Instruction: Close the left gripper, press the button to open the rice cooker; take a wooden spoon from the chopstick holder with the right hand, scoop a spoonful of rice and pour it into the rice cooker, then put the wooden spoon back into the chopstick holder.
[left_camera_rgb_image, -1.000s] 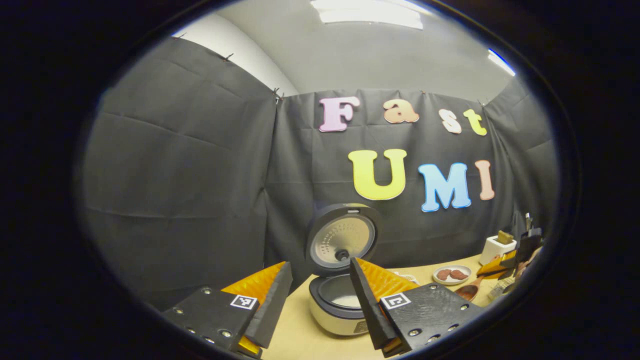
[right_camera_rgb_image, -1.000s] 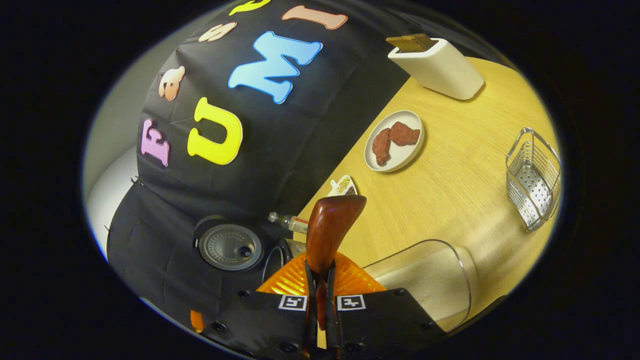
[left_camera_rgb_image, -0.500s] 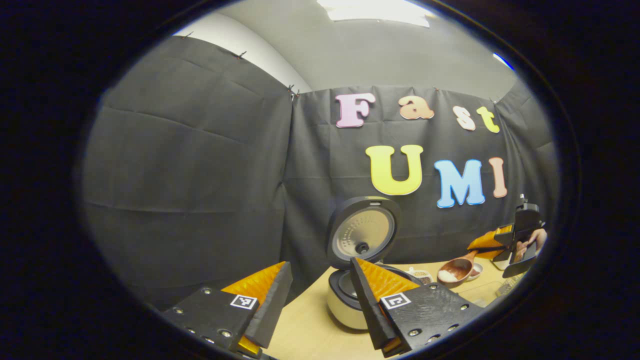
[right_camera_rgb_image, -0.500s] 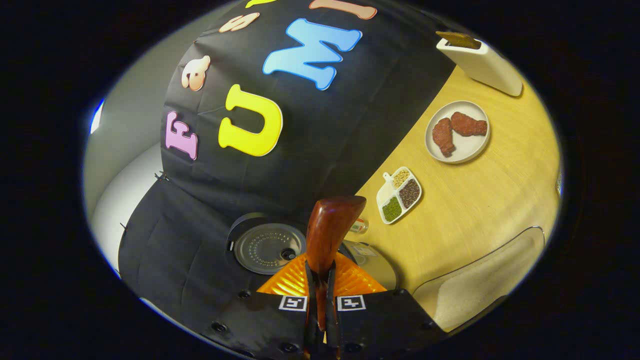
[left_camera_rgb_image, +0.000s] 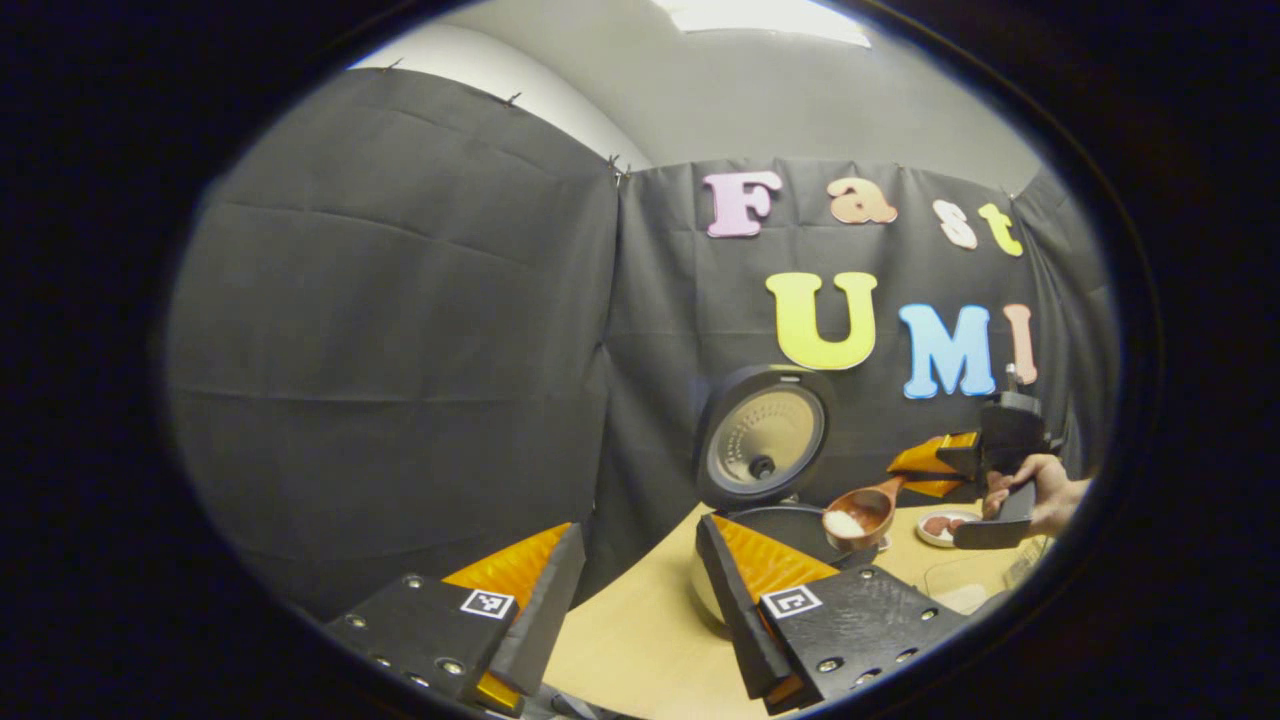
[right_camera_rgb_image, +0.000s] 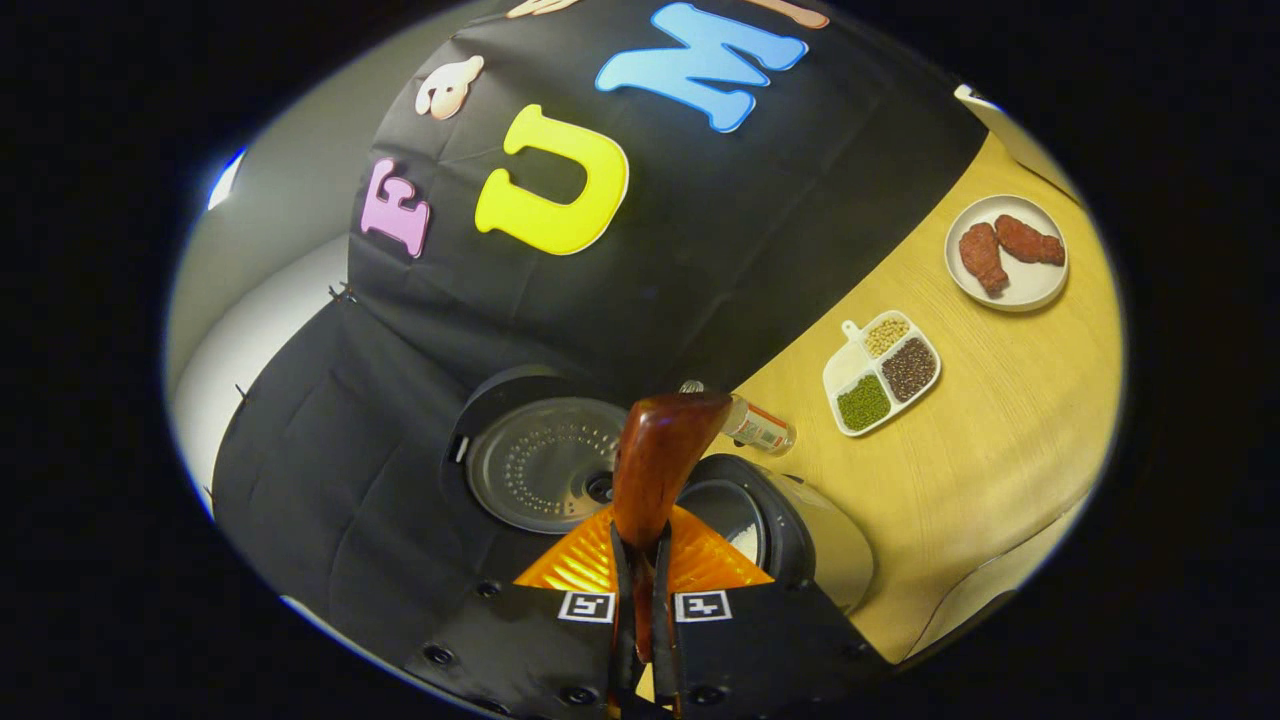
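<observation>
Two claws are in use. In the right gripper view, the right claw is clamped narrow on the handle of the wooden spoon, both fingers pressing it from either side; the spoon runs up from the claw toward 12 o'clock. In the left gripper view, this claw sits at 3 o'clock, held by a hand, with the spoon extending toward 9 o'clock from it. The bowl faces up and carries a small white heap of rice, positioned above the right edge of the rice cooker.

The left claw stands wide, with nothing between its fingers, at the 6 o'clock edge of its own view, above the worktop.

The rice cooker stands on the worktop with its lid raised upright toward the booth wall. White rice shows inside the pot. In the left gripper view the cooker's lid is at 3 o'clock from centre, partly above the claw's right finger.

On the worktop, at 2 o'clock from the cooker in the right gripper view, lie a small bottle on its side, a divided dish of grains and, farther toward 2 o'clock, a round plate bearing two reddish-brown pieces.
</observation>
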